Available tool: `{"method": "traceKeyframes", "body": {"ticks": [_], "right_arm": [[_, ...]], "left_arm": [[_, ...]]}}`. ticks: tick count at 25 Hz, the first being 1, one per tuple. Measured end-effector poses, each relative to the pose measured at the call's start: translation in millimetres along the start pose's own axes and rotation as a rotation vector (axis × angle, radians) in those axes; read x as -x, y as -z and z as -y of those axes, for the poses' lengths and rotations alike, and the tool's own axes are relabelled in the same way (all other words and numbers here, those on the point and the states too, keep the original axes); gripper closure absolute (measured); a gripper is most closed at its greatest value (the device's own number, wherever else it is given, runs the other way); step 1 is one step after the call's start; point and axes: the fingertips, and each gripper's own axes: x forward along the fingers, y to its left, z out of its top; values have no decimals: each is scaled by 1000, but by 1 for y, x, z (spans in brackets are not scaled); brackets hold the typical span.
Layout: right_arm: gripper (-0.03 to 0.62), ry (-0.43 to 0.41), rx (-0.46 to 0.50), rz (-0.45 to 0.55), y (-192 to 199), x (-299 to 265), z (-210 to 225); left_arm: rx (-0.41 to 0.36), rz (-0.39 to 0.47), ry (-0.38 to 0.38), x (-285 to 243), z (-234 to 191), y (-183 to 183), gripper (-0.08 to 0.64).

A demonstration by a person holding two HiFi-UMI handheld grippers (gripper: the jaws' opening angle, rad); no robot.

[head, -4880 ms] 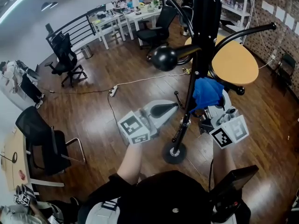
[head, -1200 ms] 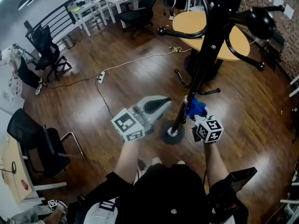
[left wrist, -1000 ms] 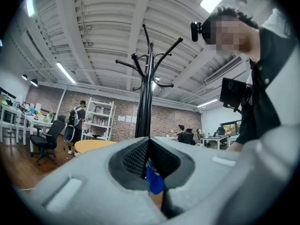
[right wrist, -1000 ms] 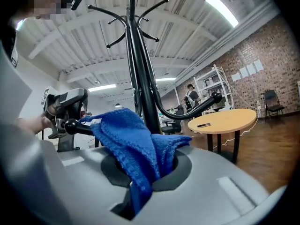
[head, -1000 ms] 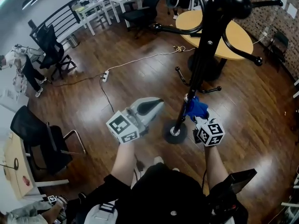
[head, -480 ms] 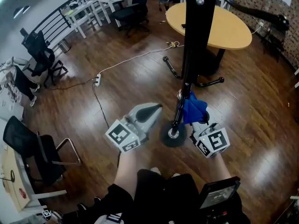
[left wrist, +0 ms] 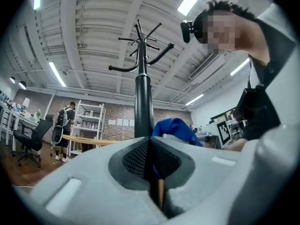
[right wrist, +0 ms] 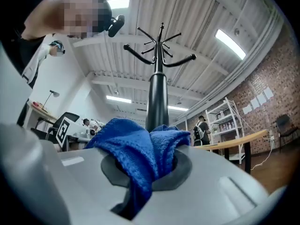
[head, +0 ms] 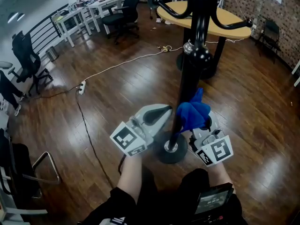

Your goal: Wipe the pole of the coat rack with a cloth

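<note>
while the right gripper pinches the cloth beside the pole, left gripper jaws meet

Brown wooden floor is seen throughout. A white cable is laid across the floor to a power strip near the left edge. A round yellow-topped table is placed at the far side. White desks and a black office chair are set at the far left, along a black railing. Another black chair is seen by the left edge. A brick wall is at the far right. In the left gripper view, a person with a backpack is seen beside a white shelf.
</note>
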Motion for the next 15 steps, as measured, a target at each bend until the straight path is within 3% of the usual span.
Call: {"method": "traceKeyframes", "body": {"ticks": [4,8,11,15], "right_arm": [[555,9,-34,-81,93,29,-12],[555,36,-143,-209,174,47,-23],[555,45,-189,-140,149,42,-21],[555,10,-151,81,37,16,-10]], "left_arm": [[-31,-17,25,13,20,58,563],[-4,-24,-2,28,23,71,563],[-9,-20,-31,42,18,60,563],[-25,-5,-34,54,20,50,563]]}}
